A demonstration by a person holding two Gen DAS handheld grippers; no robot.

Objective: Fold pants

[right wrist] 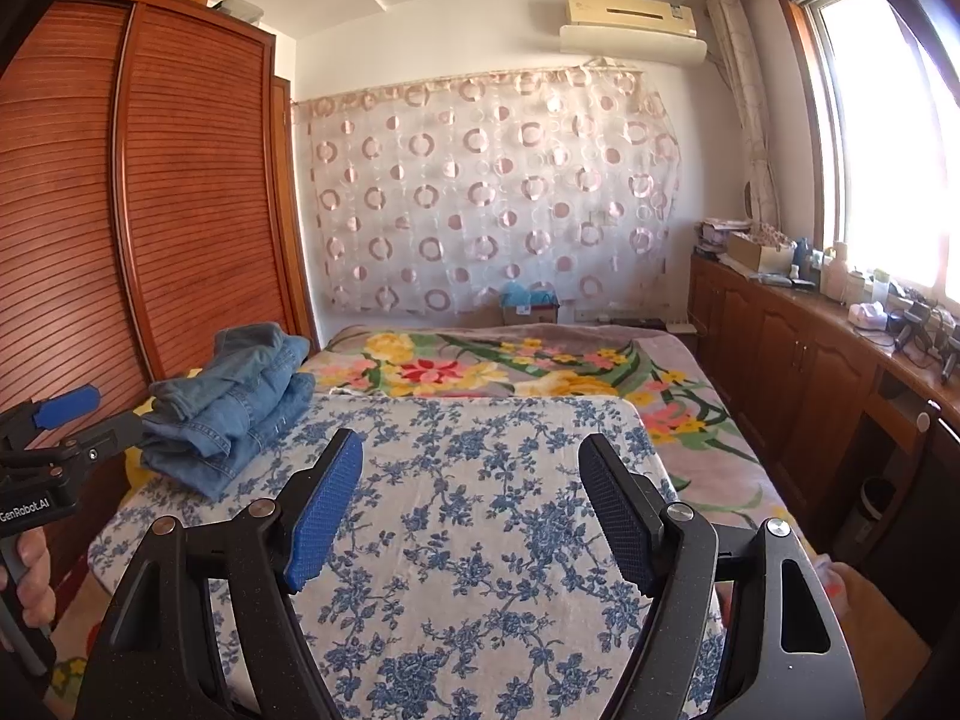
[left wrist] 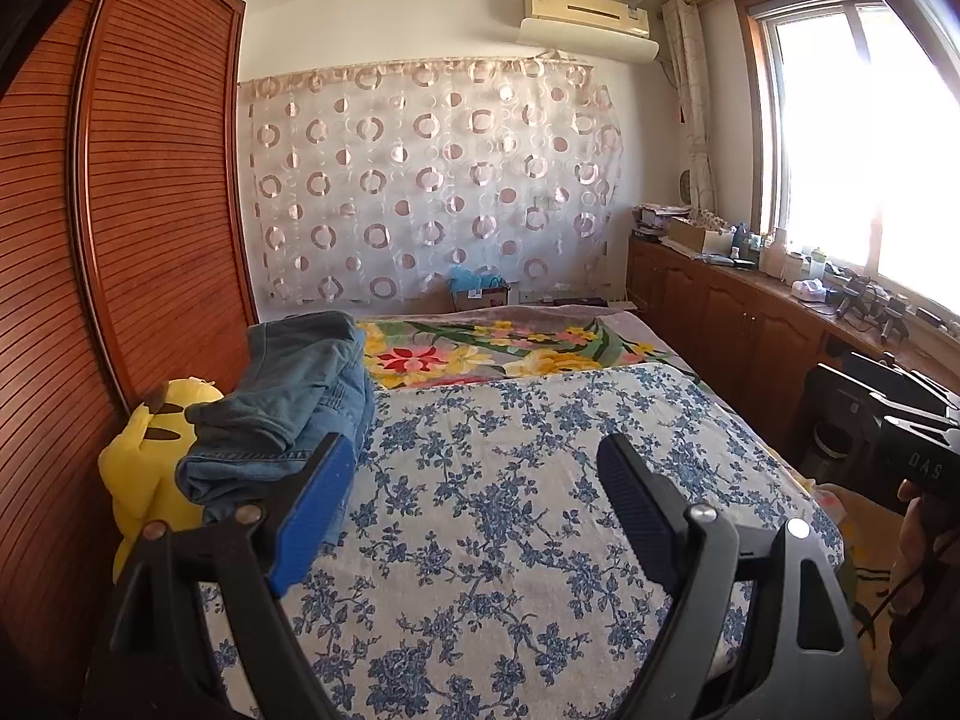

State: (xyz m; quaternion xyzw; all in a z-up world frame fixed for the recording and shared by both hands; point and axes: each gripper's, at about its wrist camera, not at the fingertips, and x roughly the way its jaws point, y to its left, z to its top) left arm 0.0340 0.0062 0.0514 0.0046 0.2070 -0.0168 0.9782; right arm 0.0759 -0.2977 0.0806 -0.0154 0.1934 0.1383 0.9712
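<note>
A heap of blue denim pants (left wrist: pixel 288 402) lies bunched at the left edge of the bed, on the blue-flowered cover (left wrist: pixel 510 510), beside the wardrobe. In the right wrist view the same pants (right wrist: pixel 234 408) sit left of centre. My left gripper (left wrist: pixel 474 456) hovers open above the cover, its left finger just in front of the heap, nothing between the blue pads. My right gripper (right wrist: pixel 471 450) is open too, over the bare cover to the right of the pants. The left gripper (right wrist: pixel 66 414) also shows at that view's left edge, held by a hand.
A yellow plush toy (left wrist: pixel 150 456) sits wedged between the pants and the slatted wooden wardrobe (left wrist: pixel 120 210). A bright flowered blanket (left wrist: pixel 492 348) covers the far half of the bed. Low wooden cabinets (left wrist: pixel 738 324) with clutter run along the right under the window.
</note>
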